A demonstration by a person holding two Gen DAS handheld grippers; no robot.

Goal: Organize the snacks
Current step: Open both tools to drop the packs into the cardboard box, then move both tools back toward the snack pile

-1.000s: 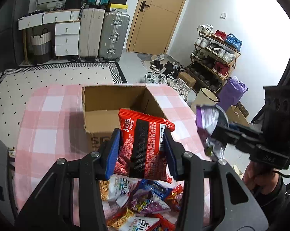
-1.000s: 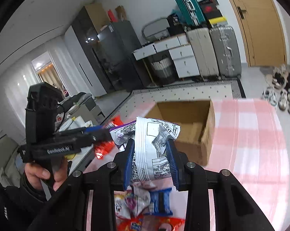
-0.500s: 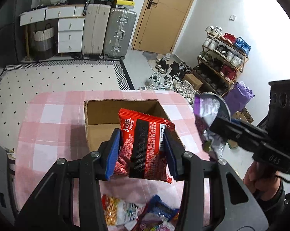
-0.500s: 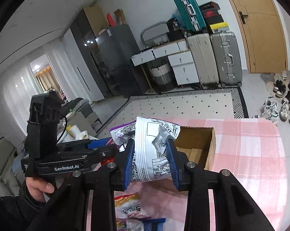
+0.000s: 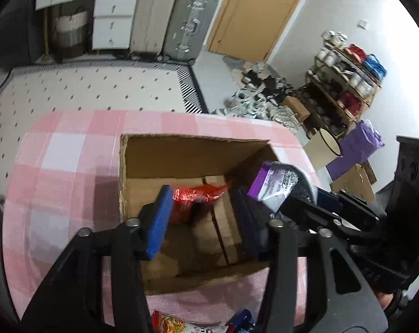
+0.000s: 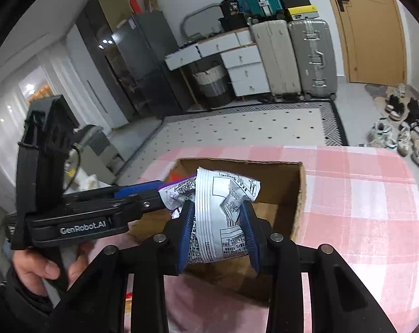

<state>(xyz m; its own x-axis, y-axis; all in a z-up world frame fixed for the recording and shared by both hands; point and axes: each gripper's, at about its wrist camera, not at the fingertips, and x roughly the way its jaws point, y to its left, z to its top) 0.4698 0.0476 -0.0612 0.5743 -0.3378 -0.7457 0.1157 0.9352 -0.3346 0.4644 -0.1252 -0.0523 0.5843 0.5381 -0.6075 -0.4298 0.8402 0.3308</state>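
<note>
1. Left gripper (image 5: 203, 216) stands over the cardboard box (image 5: 181, 149); its jaws have just been opening, and one red snack packet (image 5: 194, 198) lies loose between them, down inside the box.
2. Right gripper (image 6: 216, 231) pinches one white-and-purple snack packet (image 6: 217, 222) above the box's near edge, jaws parting slightly, pads touching it.
3. One box sits on the pink checked tablecloth (image 5: 65, 172); two more packets (image 5: 176, 324) show at the near edge.
4. Earlier the red packet was clamped upright above the box.
</note>
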